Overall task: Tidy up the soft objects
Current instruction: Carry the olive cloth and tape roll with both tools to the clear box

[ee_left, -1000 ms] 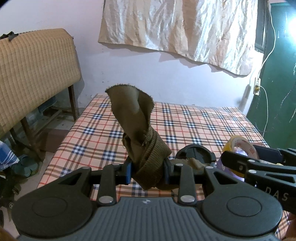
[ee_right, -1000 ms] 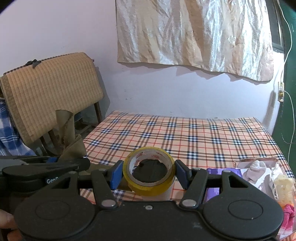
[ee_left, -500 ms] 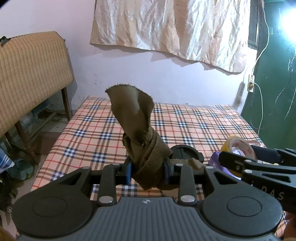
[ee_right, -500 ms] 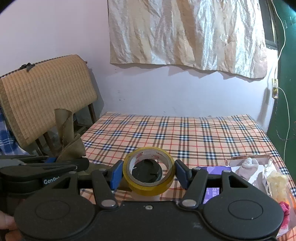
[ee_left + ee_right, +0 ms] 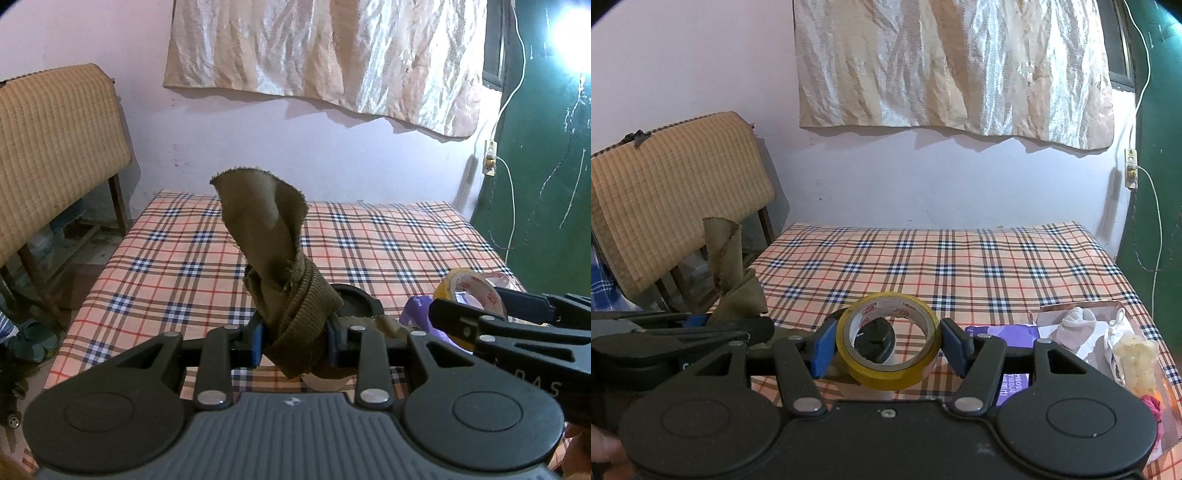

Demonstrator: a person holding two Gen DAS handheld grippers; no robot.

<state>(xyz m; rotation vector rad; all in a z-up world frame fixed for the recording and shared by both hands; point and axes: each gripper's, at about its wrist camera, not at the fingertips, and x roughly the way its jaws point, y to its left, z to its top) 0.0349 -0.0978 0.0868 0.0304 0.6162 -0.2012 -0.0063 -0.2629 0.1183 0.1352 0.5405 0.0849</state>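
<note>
Your left tool (image 5: 294, 341) clamps an olive-brown cloth (image 5: 280, 266) between its blue pads (image 5: 256, 345); the ribbed end is squeezed in the grip and the thinner frayed end sticks up, twisted and curled. Below it lies the plaid-covered surface (image 5: 369, 243). A black round lid (image 5: 352, 301) sits just behind the cloth. At right your right tool (image 5: 517, 325) comes in, with a yellow tape roll (image 5: 471, 291) at its tip and a purple packet (image 5: 415, 314) beside it. A woven chair back (image 5: 55, 147) stands left, and a shiny wall cloth (image 5: 332, 55) hangs on the wall.
</note>
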